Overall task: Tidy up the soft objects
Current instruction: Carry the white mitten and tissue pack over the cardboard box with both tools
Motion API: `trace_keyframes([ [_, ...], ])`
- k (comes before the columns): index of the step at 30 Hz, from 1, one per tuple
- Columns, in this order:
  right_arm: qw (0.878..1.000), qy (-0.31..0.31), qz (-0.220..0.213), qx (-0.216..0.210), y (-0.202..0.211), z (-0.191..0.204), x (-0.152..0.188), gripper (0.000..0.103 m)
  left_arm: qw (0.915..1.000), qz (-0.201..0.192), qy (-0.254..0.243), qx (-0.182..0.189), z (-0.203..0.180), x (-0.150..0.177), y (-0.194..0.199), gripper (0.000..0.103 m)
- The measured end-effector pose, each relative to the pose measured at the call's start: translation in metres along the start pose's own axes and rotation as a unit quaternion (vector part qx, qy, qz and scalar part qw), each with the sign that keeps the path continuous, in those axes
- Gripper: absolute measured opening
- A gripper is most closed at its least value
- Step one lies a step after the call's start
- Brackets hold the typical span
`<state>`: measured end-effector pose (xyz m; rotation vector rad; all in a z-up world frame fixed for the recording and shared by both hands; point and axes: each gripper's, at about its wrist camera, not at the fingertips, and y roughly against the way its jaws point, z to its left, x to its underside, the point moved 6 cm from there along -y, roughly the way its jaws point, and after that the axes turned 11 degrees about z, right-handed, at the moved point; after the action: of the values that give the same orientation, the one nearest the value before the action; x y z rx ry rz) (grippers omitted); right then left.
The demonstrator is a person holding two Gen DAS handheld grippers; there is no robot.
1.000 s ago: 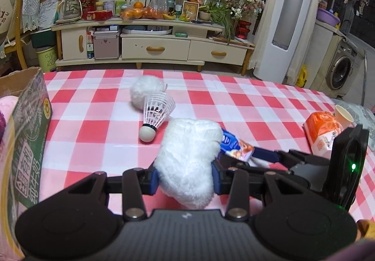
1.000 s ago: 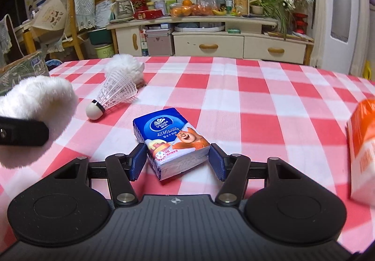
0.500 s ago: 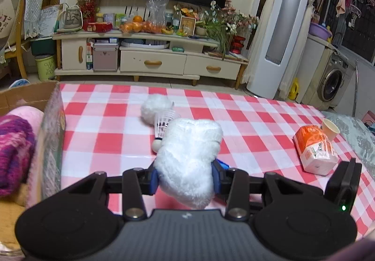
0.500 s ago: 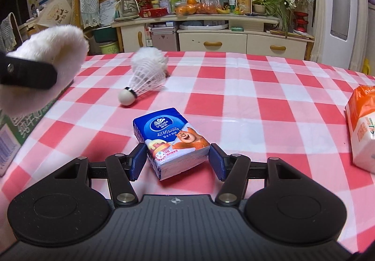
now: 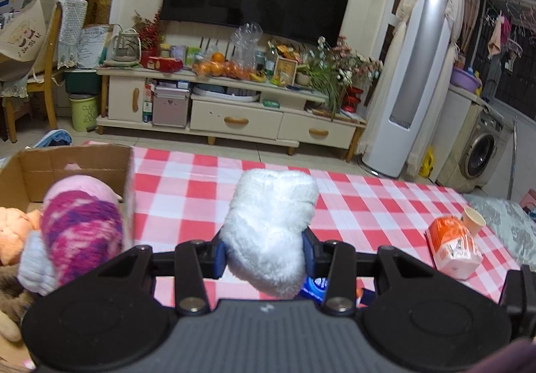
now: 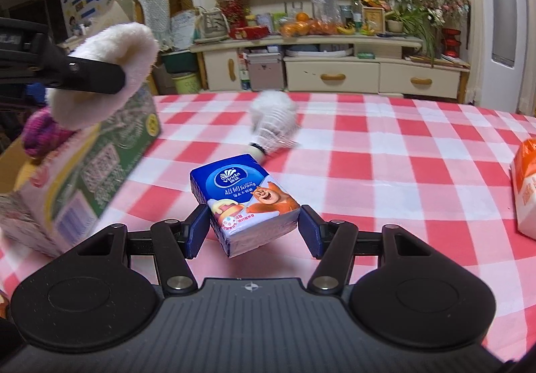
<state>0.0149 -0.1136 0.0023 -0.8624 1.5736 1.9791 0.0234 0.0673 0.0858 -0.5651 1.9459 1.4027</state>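
Left gripper (image 5: 264, 255) clamps white plush (image 5: 271, 225), raised above checkered table (image 5: 385, 205); cardboard box (image 5: 67, 162) at 9 o'clock. Right gripper (image 6: 253, 232) clamps tissue pack (image 6: 241, 199); shuttlecock (image 6: 271, 128) at 12 o'clock, orange pack (image 6: 526, 185) at 3 o'clock.

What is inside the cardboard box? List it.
The cardboard box holds a magenta knitted roll, an orange plush and something pale blue; whatever lies beneath them is covered.

— Where's the box?
— The cardboard box (image 5: 77, 158) sits at the tabletop's (image 5: 187, 195) left edge, yarn ball (image 5: 80, 232) inside.
— And the shuttlecock?
— The shuttlecock (image 6: 273, 125) lies behind the tissue pack (image 6: 244, 202), the orange packet (image 5: 454, 247) far right.
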Motion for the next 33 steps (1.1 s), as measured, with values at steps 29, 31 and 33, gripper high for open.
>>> trace_keyframes([
  [29, 0.988, 0.107, -0.073, -0.087, 0.001, 0.129, -0.084, 0.072, 0.984, -0.067, 0.145, -0.078, 0.145, -0.023, 0.048, 0.041],
  [31, 0.986, 0.12, -0.077, -0.085, -0.007, 0.136, -0.092, 0.072, 0.9814, -0.066, 0.158, -0.087, 0.156, -0.023, 0.047, 0.041],
  [33, 0.985, 0.13, -0.076, -0.085, -0.015, 0.139, -0.1, 0.072, 0.9789, -0.064, 0.17, -0.094, 0.166, -0.025, 0.042, 0.041],
])
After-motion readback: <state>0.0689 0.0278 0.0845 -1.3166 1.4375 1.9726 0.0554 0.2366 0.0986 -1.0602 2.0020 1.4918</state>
